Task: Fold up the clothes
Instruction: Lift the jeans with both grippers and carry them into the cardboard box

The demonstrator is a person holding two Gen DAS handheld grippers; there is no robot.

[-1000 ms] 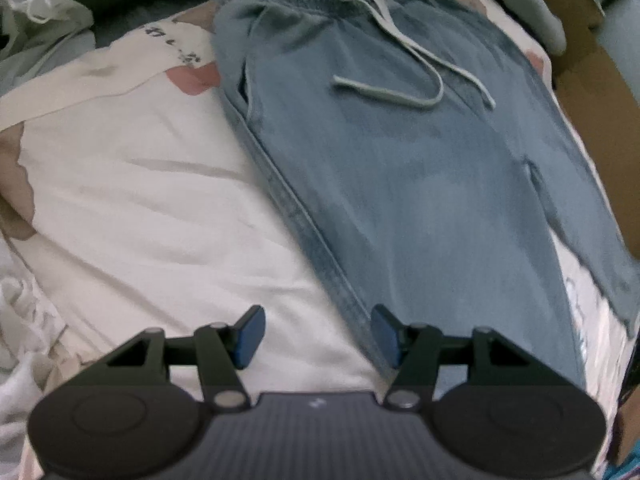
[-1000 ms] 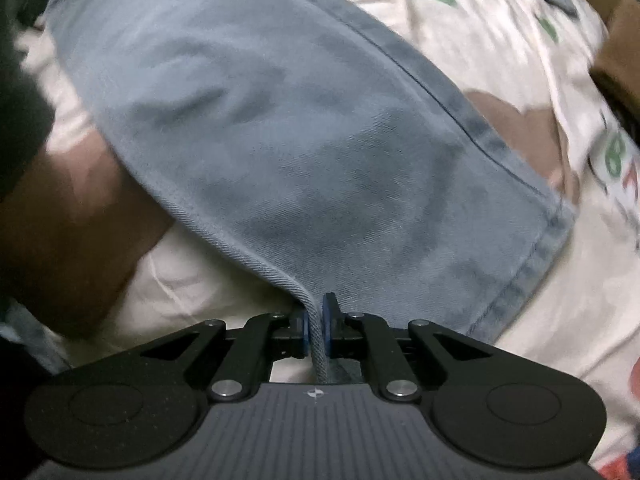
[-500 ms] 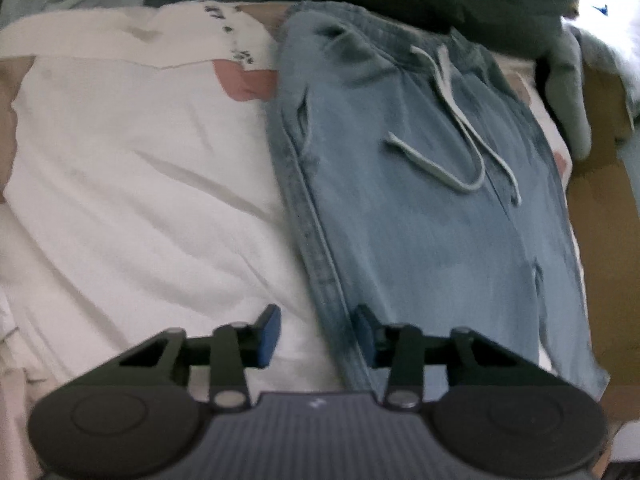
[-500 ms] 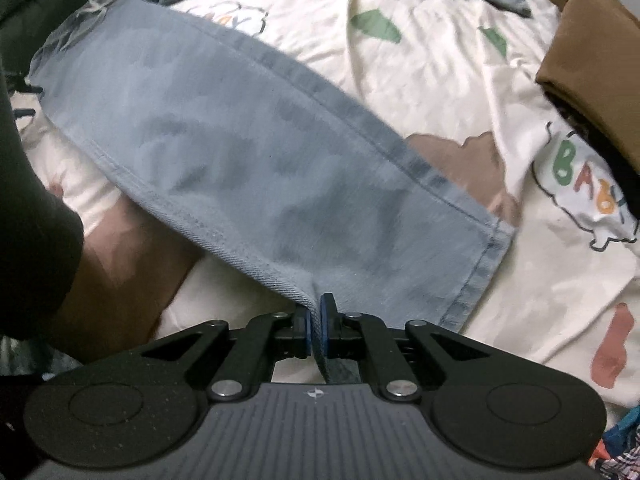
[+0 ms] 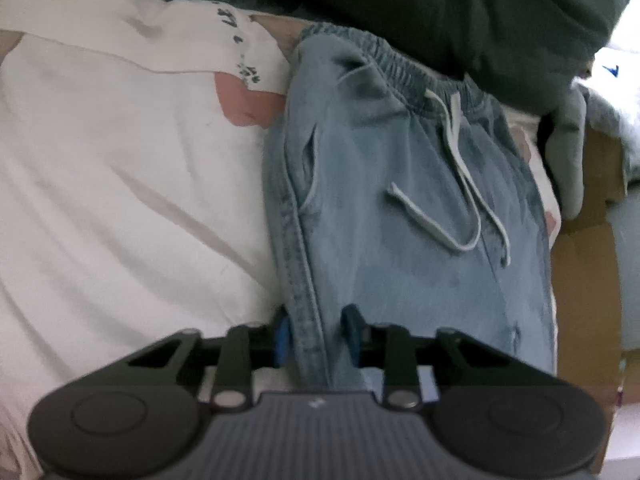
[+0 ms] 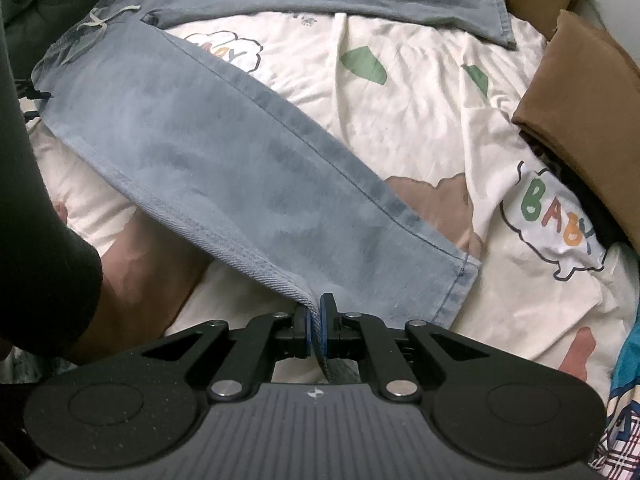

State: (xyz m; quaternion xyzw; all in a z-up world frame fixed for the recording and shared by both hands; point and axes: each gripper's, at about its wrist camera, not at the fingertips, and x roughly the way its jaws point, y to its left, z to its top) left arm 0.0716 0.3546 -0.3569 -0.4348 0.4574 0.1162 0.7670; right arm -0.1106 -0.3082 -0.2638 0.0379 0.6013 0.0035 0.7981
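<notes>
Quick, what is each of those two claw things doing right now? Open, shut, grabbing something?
Left gripper: jaws have just been closing around the jeans' side seam; pads not clearly pressing yet.
Right gripper: shut on the jeans' edge near the hem.

Our right claw [image 6: 315, 330] pinches the side seam of the light blue jeans [image 6: 224, 168], whose leg stretches across the cream printed bedsheet [image 6: 432, 128].

A cream bedsheet [image 6: 420, 128] printed with green shapes and colourful "BABY" lettering is covering the bed, while a folded brown cloth [image 6: 576, 92] is lying at its right edge beside a cardboard box [image 5: 584, 280].
</notes>
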